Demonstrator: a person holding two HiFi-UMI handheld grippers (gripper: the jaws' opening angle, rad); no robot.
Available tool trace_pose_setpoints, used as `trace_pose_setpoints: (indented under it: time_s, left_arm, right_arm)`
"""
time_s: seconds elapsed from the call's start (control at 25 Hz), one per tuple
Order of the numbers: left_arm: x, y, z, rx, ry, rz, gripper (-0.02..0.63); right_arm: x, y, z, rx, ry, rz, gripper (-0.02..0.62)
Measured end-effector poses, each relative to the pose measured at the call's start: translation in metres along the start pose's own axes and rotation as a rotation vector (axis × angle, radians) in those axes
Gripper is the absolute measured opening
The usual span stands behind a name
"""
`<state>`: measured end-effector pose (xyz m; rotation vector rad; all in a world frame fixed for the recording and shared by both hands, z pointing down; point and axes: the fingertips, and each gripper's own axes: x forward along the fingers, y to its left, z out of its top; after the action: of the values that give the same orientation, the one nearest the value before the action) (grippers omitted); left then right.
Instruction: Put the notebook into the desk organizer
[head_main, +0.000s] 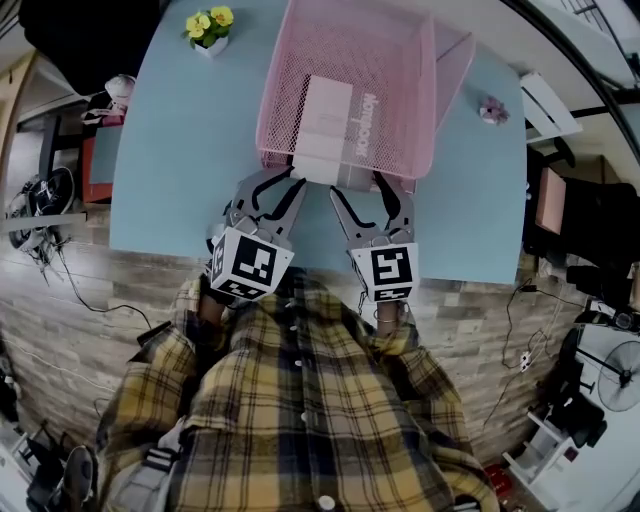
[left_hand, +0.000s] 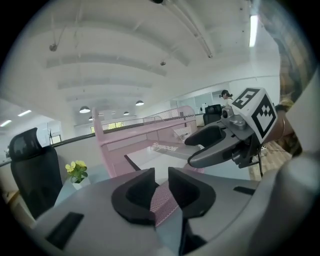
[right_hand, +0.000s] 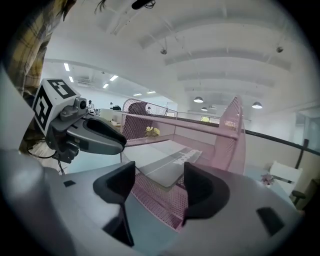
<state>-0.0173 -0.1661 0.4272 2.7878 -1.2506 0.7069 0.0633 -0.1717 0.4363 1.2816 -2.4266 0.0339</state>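
Observation:
The pink mesh desk organizer (head_main: 275, 95) stands on the blue table (head_main: 170, 170). A white and grey notebook (head_main: 335, 120) lies flat inside it, its near end poking over the low front edge. My left gripper (head_main: 283, 182) is at the organizer's front left corner. In the left gripper view its jaws (left_hand: 161, 187) stand narrow with a strip of the pink mesh edge (left_hand: 162, 202) filling the gap between the pads. My right gripper (head_main: 360, 190) is at the front right. Its jaws (right_hand: 159, 182) stand wide apart, with the mesh front and the notebook (right_hand: 165, 162) just beyond them, untouched.
A small pot of yellow flowers (head_main: 210, 28) stands at the table's far left, a small pink ornament (head_main: 492, 110) at the right. The table's near edge (head_main: 160, 248) is against the person's body. A black chair (left_hand: 30, 165) stands by the table.

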Motion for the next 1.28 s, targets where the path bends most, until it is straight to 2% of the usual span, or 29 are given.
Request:
trace_pose_setpoints:
  time_s: [0.08, 0.2, 0.84, 1.28]
  left_arm:
    - [0.003, 0.001, 0.002, 0.021, 0.001, 0.012, 0.055]
    - [0.009, 0.001, 0.004, 0.038, 0.010, 0.011, 0.055]
    - [0.022, 0.006, 0.003, 0.025, 0.039, 0.028, 0.051]
    - [0.011, 0.005, 0.006, 0.011, 0.022, 0.039, 0.051]
  right_arm:
    - [0.002, -0.002, 0.002, -0.022, 0.000, -0.004, 0.307]
    - [0.006, -0.005, 0.005, -0.040, -0.002, -0.013, 0.287]
    - [0.018, -0.006, 0.007, -0.084, 0.041, -0.029, 0.268]
    - [0.008, -0.007, 0.009, -0.054, 0.024, -0.022, 0.270]
